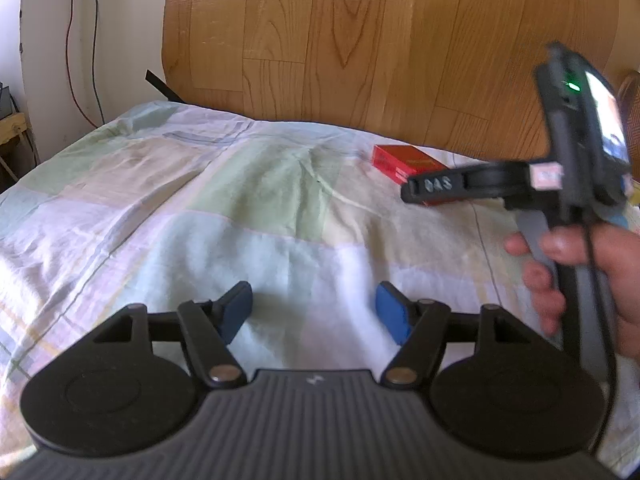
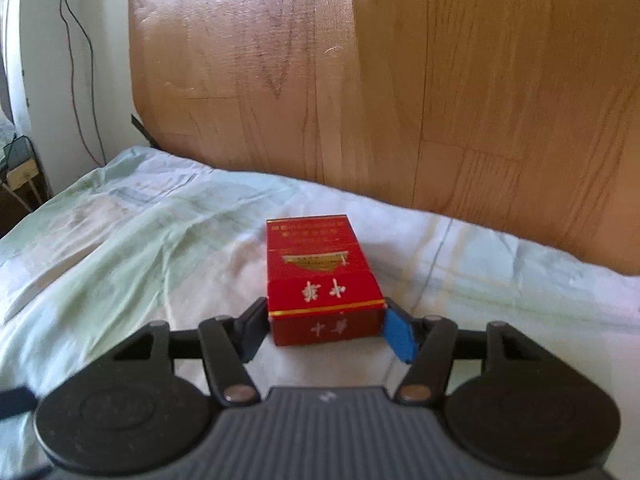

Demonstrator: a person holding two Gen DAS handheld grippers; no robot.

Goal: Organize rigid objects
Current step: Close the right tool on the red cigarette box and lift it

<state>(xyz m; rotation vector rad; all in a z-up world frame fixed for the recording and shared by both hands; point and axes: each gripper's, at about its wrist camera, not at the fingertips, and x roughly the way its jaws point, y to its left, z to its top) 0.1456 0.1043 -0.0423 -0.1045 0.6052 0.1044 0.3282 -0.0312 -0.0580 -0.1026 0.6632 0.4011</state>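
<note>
A flat red cardboard packet with gold trim and white characters [image 2: 322, 280] lies face up on a pale patchwork bedsheet of green, white and lilac squares [image 2: 120, 248]. It sits towards the far edge of the bed, near the upright wood-grain board [image 2: 400, 80] that rises behind the sheet, with its long axis running away from the right wrist camera.

The right gripper [image 2: 324, 330] has its two fingers at the packet's near end, one on each side. The dark left pad [image 2: 252, 330] and the blue right pad [image 2: 398, 334] both sit right against the packet's side faces, so the jaws look pressed onto it, with the packet's bottom appearing to rest on the sheet.

From the left wrist view the same red packet [image 1: 404, 160] shows at the far right of the sheet, partly hidden by a black finger of the right gripper [image 1: 434, 188], whose handle is held in a bare right hand [image 1: 580, 272]. A green light glows on that tool's upper body.

The left gripper [image 1: 314, 312] hangs over the near middle of the sheet, well apart from the packet, its blue-padded fingers [image 1: 392, 316] spread wide with only cloth between them.

At the left edge of both views, thin dark cables [image 1: 84, 40] run down a white wall.
</note>
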